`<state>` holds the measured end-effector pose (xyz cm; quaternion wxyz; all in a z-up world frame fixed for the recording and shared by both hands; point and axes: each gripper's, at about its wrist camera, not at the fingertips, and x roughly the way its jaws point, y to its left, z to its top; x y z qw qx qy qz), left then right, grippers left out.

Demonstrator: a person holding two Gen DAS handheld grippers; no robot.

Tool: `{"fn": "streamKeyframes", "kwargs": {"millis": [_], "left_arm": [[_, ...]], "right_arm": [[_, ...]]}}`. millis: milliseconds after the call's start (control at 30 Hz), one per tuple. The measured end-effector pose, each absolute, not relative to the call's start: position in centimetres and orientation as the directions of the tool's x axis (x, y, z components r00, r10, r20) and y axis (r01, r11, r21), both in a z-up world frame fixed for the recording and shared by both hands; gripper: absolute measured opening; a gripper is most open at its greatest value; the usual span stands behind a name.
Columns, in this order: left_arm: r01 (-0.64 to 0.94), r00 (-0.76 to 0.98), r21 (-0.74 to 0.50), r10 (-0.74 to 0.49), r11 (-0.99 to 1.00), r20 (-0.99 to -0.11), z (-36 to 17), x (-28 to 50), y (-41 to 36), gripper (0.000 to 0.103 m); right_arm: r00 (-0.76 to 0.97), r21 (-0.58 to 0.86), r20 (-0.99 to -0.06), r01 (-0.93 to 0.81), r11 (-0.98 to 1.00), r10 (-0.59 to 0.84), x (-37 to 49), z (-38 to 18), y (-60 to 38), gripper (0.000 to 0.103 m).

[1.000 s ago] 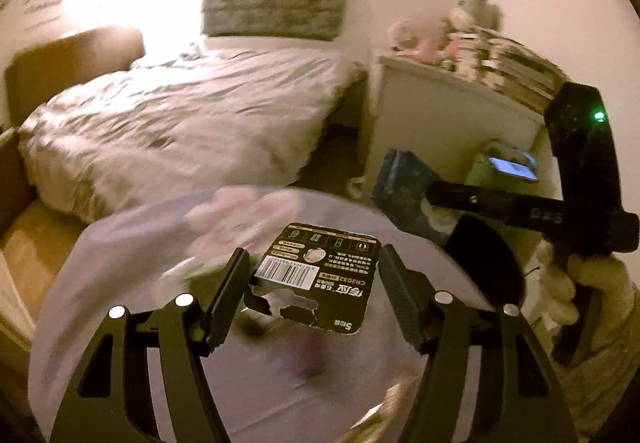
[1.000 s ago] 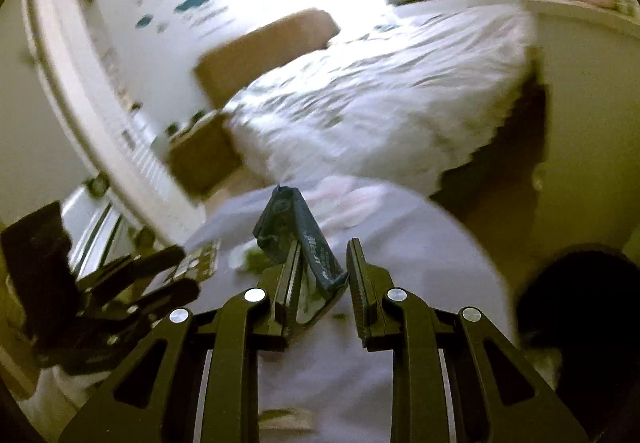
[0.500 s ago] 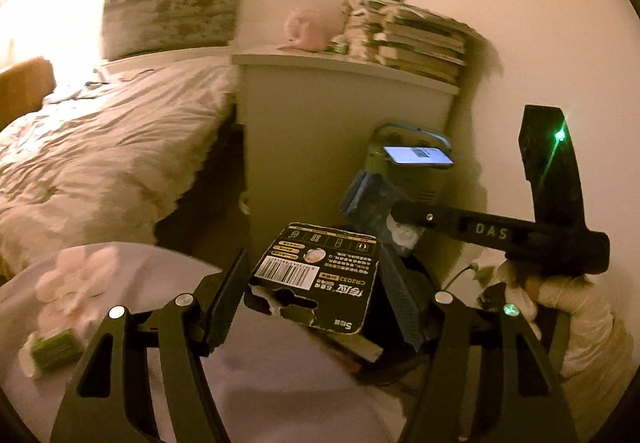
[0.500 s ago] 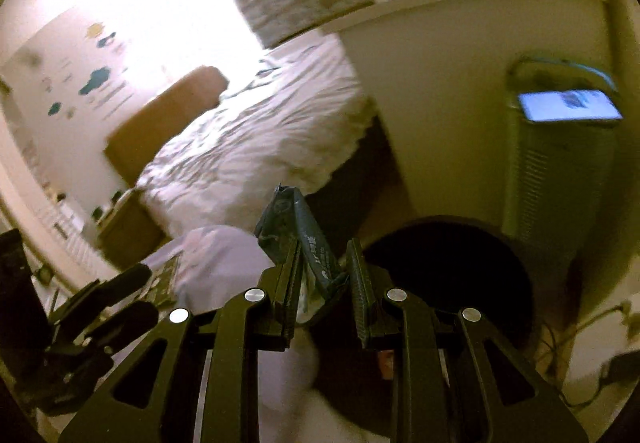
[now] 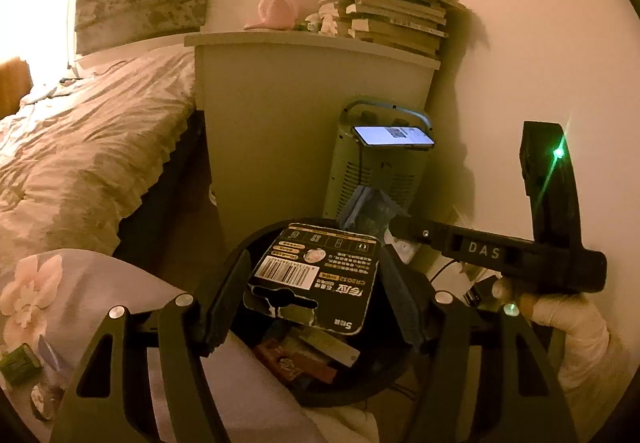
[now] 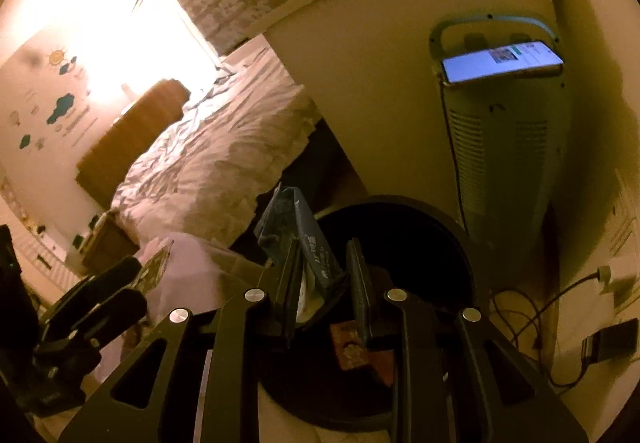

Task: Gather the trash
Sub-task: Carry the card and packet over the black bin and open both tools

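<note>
My left gripper (image 5: 310, 295) is shut on a black battery card (image 5: 316, 277) with a barcode and holds it over a round black trash bin (image 5: 356, 383) that has several wrappers inside. My right gripper (image 6: 324, 275) is shut on a crumpled dark blue-grey wrapper (image 6: 304, 243) and holds it above the same bin (image 6: 432, 227). The right gripper also shows in the left wrist view (image 5: 404, 227), with the wrapper (image 5: 368, 209) at its tip. The left gripper also shows in the right wrist view (image 6: 132, 283), at the lower left.
A table with a pale floral cloth (image 5: 80, 295) holds small scraps (image 5: 20, 363) at the left. A green heater (image 5: 380, 171) with a lit phone (image 5: 394, 135) on top stands behind the bin, next to a white cabinet (image 5: 304, 115). A bed (image 5: 80, 147) is at the left. Cables (image 6: 532, 323) lie on the floor.
Both grippers have swung right from above the table to above the black bin, each still holding its piece of trash. The bin's contents have come into view.
</note>
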<state>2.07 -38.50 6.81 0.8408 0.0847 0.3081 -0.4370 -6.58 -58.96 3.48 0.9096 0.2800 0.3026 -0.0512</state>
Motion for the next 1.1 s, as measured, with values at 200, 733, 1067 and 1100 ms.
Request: {"fn": "streamKeyframes", "kwargs": {"millis": [200,733,1067,1100], "left_arm": [[0.79,0.417,-0.128,-0.679,0.599,-0.604,6.3,2.0,-39.3,0.065],[0.798,0.394,-0.137,-0.68,0.587,-0.618,5.7,2.3,-41.7,0.065],[0.794,0.398,-0.135,-0.675,0.593,-0.62,5.8,2.3,-42.0,0.07],[0.793,0.401,-0.135,-0.675,0.595,-0.62,5.9,2.2,-41.9,0.076]], "right_arm": [[0.803,0.488,-0.59,0.278,0.827,0.078,-7.0,2.5,-59.6,0.024],[0.792,0.508,-0.606,0.309,0.804,0.078,-7.1,1.1,-60.7,0.024],[0.793,0.526,-0.605,0.326,0.786,0.076,-7.3,0.9,-61.0,0.04],[0.796,0.529,-0.601,0.327,0.783,0.074,-7.4,1.0,-61.1,0.052]]}}
